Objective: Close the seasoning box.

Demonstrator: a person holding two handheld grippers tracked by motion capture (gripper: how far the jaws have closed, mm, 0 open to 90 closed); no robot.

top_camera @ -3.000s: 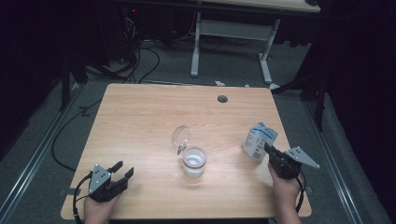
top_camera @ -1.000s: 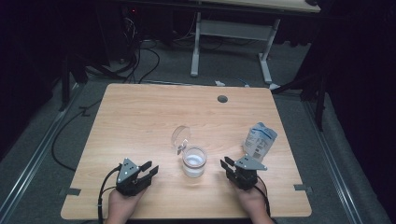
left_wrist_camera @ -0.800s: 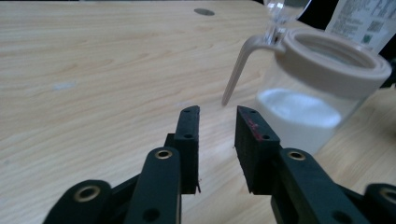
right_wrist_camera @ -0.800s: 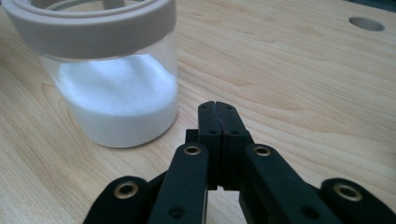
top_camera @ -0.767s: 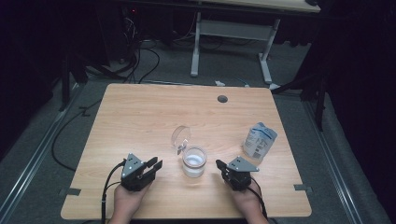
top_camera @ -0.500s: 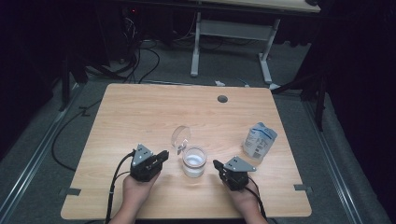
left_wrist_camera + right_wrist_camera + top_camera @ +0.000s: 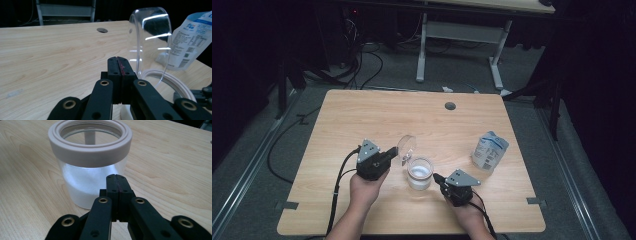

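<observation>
Clear jar (image 7: 419, 173) near the middle of the surface (image 7: 362, 115), white collar round its mouth, hinged clear lid (image 7: 407, 146) swung up and standing open on the far-left side of the rim. About half full of a white powder or fine grain; exactly what, impossible to tell. Blue-and-white pouch (image 7: 490, 151) upright to the right of the jar, well apart from it, contents hidden.

Left tongs (image 7: 396, 150) just left of the jar, pressed together on nothing, tip close beside the raised lid; touching or not, hard to say. Right tongs (image 7: 436, 177) just right of the jar, low beside its wall, likewise together and empty.

Likely glass or hard plastic: stiff, smooth, probably slippery under narrow pads, and breakable if tipped. Moderately heavy with its fill. Best hold probably just under the collar, where the lip stops a slide. Lid thin and light; better nudged at its free edge than squeezed.
</observation>
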